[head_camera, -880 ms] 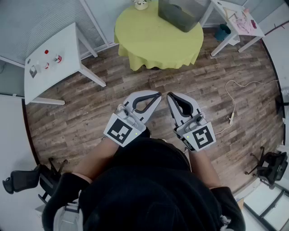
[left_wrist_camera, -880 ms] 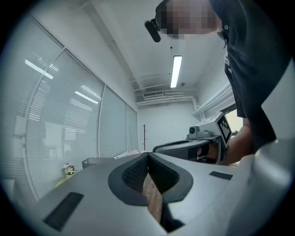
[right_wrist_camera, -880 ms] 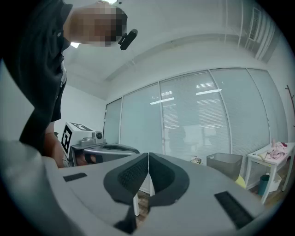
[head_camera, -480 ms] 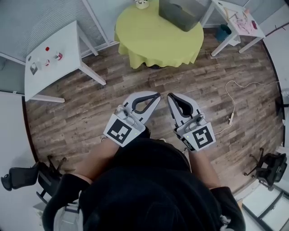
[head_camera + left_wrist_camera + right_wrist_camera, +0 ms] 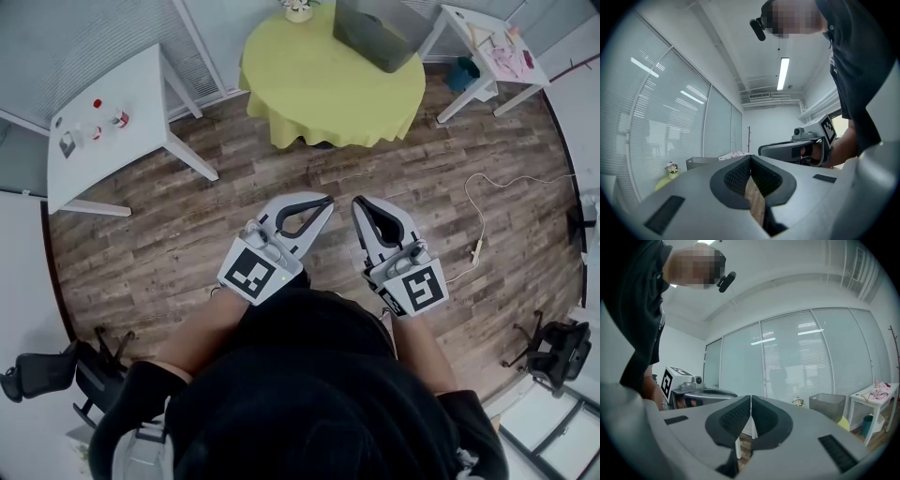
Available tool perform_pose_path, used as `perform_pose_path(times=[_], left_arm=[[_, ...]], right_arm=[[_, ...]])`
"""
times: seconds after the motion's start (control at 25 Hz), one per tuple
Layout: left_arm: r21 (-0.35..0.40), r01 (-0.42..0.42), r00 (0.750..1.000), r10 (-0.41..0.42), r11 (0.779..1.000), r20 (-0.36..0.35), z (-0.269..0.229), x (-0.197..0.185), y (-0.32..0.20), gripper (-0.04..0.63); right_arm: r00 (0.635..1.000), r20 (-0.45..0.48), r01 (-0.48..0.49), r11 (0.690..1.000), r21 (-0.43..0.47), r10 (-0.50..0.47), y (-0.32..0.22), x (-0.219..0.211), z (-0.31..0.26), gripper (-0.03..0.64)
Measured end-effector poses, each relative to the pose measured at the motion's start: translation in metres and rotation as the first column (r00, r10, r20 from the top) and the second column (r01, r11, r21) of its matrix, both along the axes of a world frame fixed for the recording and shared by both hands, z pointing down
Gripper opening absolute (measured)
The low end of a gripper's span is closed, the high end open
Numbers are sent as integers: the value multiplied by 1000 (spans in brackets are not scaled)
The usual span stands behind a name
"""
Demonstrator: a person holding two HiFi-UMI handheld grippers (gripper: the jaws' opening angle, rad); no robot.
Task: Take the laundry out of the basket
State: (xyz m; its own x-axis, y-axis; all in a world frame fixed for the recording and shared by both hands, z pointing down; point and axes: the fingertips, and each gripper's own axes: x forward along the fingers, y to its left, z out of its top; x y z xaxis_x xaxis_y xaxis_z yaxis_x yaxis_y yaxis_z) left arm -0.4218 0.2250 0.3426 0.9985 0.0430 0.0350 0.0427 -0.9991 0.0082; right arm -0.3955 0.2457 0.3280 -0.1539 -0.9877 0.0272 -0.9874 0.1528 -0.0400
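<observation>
basket [image 5: 373, 36] stands on the round desk [image 5: 319, 94] with the yellow-green cloth, at the far edge of my head view and partly cut off by the frame — grey, straight-walled, and i cannot make out what lies inside it. a small flower pot [image 5: 298, 9] sits on the same desk, to its left. both grippers are held level over the wooden floor [image 5: 169, 244], well apart from that desk and close to the person's body. left gripper [image 5: 322, 200]: jaws together at the tips, nothing between them, only floor showing through the gap behind the pads. right gripper [image 5: 362, 202]: jaws drawn right together as well, empty. the two tips point toward the round desk and lie near each other without touching. to the left stands a white desk [image 5: 122, 159] with a few small items [image 5: 94, 122]; to the right another white desk [image 5: 487, 33] carries something pink [image 5: 514, 58], with a teal bin [image 5: 461, 72] under it. a white cable [image 5: 483, 220] trails across the floor — on the right side.
</observation>
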Motion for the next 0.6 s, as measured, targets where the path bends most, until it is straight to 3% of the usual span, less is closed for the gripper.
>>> perform_pose_path(times=[0.16, 0.6], left_arm=[[32, -19, 1000, 19, 999, 2, 7, 1, -17, 10], [-13, -52, 999, 52, 999, 1, 8, 19, -34, 10]], right_arm=[[1000, -11, -24, 1000, -13, 23, -14, 2, 4, 25], [997, -16, -71, 996, -45, 71, -29, 22, 11, 25]])
